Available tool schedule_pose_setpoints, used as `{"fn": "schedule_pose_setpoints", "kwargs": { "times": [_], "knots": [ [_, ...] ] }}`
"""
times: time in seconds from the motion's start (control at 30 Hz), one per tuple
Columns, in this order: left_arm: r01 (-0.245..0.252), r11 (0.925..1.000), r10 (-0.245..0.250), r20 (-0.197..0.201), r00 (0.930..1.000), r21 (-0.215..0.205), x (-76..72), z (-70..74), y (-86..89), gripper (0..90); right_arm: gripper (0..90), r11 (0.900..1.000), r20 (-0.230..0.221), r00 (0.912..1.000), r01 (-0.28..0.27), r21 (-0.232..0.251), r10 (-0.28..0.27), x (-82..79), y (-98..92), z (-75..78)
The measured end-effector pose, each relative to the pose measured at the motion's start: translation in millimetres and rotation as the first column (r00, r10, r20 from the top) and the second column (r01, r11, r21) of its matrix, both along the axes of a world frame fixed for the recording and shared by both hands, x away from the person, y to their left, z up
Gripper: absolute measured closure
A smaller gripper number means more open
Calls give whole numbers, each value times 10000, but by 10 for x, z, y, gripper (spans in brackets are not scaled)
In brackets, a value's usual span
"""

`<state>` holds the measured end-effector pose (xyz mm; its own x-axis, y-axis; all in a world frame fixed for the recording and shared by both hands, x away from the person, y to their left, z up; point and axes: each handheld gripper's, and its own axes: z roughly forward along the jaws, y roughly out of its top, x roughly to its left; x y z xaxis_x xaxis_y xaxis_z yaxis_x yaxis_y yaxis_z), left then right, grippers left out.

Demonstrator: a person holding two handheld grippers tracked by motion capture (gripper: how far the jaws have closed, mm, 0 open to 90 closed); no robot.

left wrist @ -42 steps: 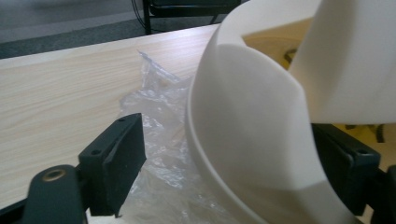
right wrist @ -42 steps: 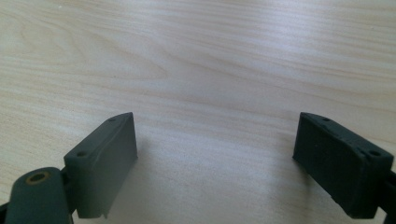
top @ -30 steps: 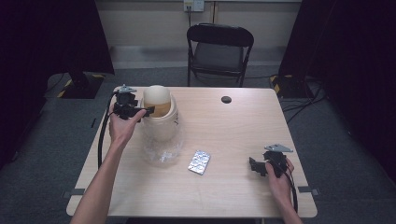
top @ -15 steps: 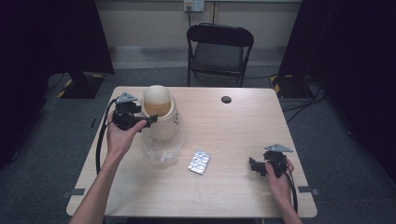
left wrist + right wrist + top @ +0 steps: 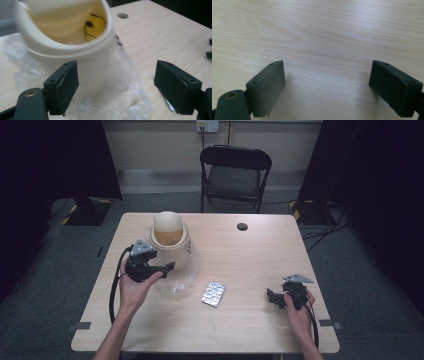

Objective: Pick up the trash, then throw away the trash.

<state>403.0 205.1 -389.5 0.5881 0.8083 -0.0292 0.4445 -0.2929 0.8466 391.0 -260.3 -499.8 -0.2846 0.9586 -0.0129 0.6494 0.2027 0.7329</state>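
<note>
I am working on the clear plastic jar [image 5: 176,265] that is standing upright toward the left half of the wooden table [image 5: 250,255], its cream collar [image 5: 67,45] open at the top and a rounded cream lid [image 5: 166,224] sitting tipped in that mouth. I judge it is placed there, close to my left side, so that one gripper can reach its body while the mouth faces up for loading. I am bringing my left gripper [image 5: 167,266] in level against the jar's left flank; in the left gripper view the two black jaws are standing apart on either side of the transparent wall below the collar, and they have just been closing a little, with the jar between them but the pads not yet pressing on it, so nothing is grasped. My left forearm is reaching in from the bottom edge, the wrist bent so the jaws are pointing across toward the jar. A silver blister pack of pills [image 5: 213,293] is lying flat just beside the jar, nearer the middle, probably the thing meant to go inside. My right gripper [image 5: 272,298] is resting low near the right front corner, well apart from both, its jaws released and wide over bare wood, hand relaxed, waiting.
</note>
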Motion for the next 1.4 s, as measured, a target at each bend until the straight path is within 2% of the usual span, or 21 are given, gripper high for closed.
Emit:
{"fn": "schedule_pose_setpoints", "kwargs": {
  "times": [0.2,0.23,0.33,0.4,0.43,0.5,0.57,0.6,0.67,0.8,0.87,0.9,0.93,1.03,1.1,1.17,1.2,1.27,1.33,1.4],
  "knots": [
    [656,9977,-663,-392,9970,-197,-101,-240,-253,197,122,10000,-1,10000,-1,-2,1,0,0,0],
    [692,9972,-704,-434,9966,-298,-121,-270,-290,195,122,10000,1,10000,-2,-1,2,0,0,0],
    [958,9952,-968,-578,9936,-206,-157,-303,-395,193,122,10000,0,10000,-1,0,1,0,0,0],
    [1006,9938,-1037,-700,9921,-464,-197,-358,-491,193,122,10000,1,10000,-2,-3,2,0,0,0],
    [1270,9906,-1311,-890,9874,-501,-198,-400,-545,192,122,10000,1,10000,-3,-3,3,0,0,0],
    [1378,9886,-1440,-1136,9830,-604,-221,-506,-657,198,122,10000,1,10000,-3,-1,3,0,0,0],
    [1820,9833,-1804,-1342,9744,-1,-238,-603,-790,199,122,10000,2,10000,-4,-3,4,0,0,0],
    [1963,9805,-1926,-1468,9702,109,-251,-645,-858,198,122,10000,2,10000,-6,-5,6,0,0,0],
    [2102,9773,-2116,-1552,9650,-254,-260,-678,-928,199,123,10000,0,10000,-4,-4,4,0,0,0],
    [2212,9752,-2199,-1549,9631,-90,-263,-733,-1060,196,122,10000,1,10000,-5,-2,5,0,0,0],
    [2116,9769,-2139,-1649,9628,-316,-258,-769,-1111,184,122,10000,0,10000,-5,-4,5,0,0,0],
    [2224,9738,-2274,-1703,9588,-484,-261,-782,-1137,180,122,10000,0,10000,-4,-2,4,0,0,0],
    [2293,9723,-2337,-1760,9562,-454,-265,-784,-1154,187,122,10000,1,10000,-4,-2,4,0,0,0],
    [2196,9753,-2205,-1737,9598,-247,-280,-811,-1203,193,123,10000,3,10000,-8,-6,8,0,-1,0],
    [2191,9757,-2161,-1860,9585,-49,-271,-850,-1215,185,123,10000,5,10000,-9,-10,9,0,-1,0],
    [2062,9783,-1992,-1822,9629,206,-258,-877,-1221,184,122,10000,1,10000,-7,-3,7,0,0,0],
    [1947,9806,-1874,-1833,9650,226,-239,-896,-1230,184,122,10000,3,10000,-9,-6,9,0,-1,0],
    [1932,9810,-1866,-1907,9637,162,-207,-916,-1237,184,122,10000,-1,10000,-5,-2,5,0,0,0],
    [1833,9822,-1720,-1929,9660,419,-166,-948,-1234,185,122,10000,3,10000,-9,-6,9,0,-1,0],
    [1655,9862,-1603,-2260,9609,42,-125,-986,-1230,183,122,10000,-2,10000,-4,0,4,0,0,0]
  ]
}}
